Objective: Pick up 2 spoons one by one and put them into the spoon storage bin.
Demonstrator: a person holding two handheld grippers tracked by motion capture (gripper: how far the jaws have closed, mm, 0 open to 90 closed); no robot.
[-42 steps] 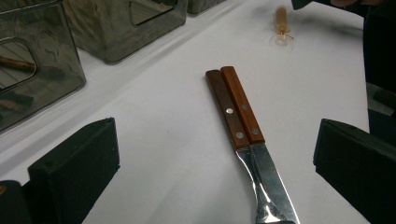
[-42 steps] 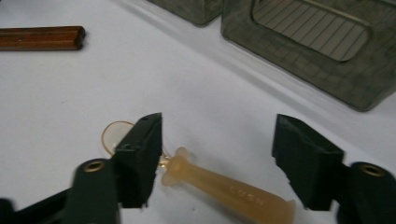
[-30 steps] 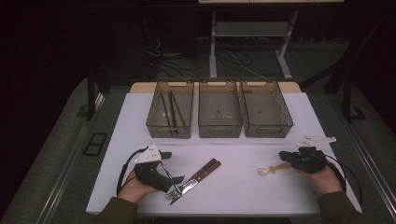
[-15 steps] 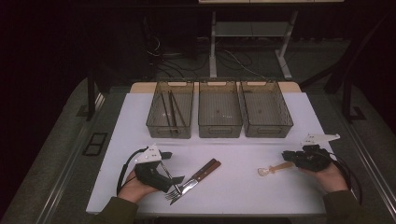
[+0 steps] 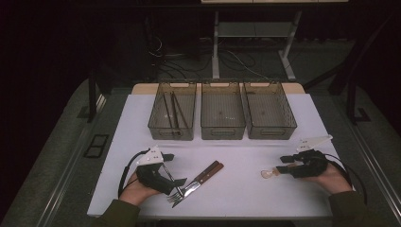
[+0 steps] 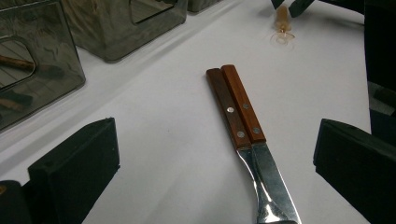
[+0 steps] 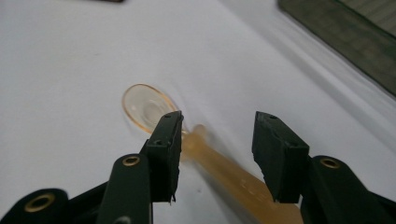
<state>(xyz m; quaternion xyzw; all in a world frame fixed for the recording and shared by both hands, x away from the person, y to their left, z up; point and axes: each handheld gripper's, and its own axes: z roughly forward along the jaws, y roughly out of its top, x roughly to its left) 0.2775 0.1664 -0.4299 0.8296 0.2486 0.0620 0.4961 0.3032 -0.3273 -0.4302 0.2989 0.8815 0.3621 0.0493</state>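
Two wooden-handled forks (image 5: 203, 177) lie side by side on the white table, tines toward the front edge. My left gripper (image 5: 174, 169) rests beside their tines. In the left gripper view its jaws stand wide open on either side of the forks (image 6: 236, 109), touching neither. A clear amber plastic spoon (image 5: 269, 173) lies at the front right. My right gripper (image 5: 283, 164) is at the spoon's handle. In the right gripper view that gripper (image 7: 217, 135) is open, its jaws astride the handle of the spoon (image 7: 147, 107) just behind the bowl.
Three translucent grey bins stand in a row at the back: the left one (image 5: 170, 130) holds long thin sticks, with the middle bin (image 5: 222, 130) and right bin (image 5: 272, 130) beside it. The table (image 5: 246, 161) lies between the hands.
The right gripper has shifted and tilted slightly over the spoon's handle. The left gripper and the forks have stayed put.
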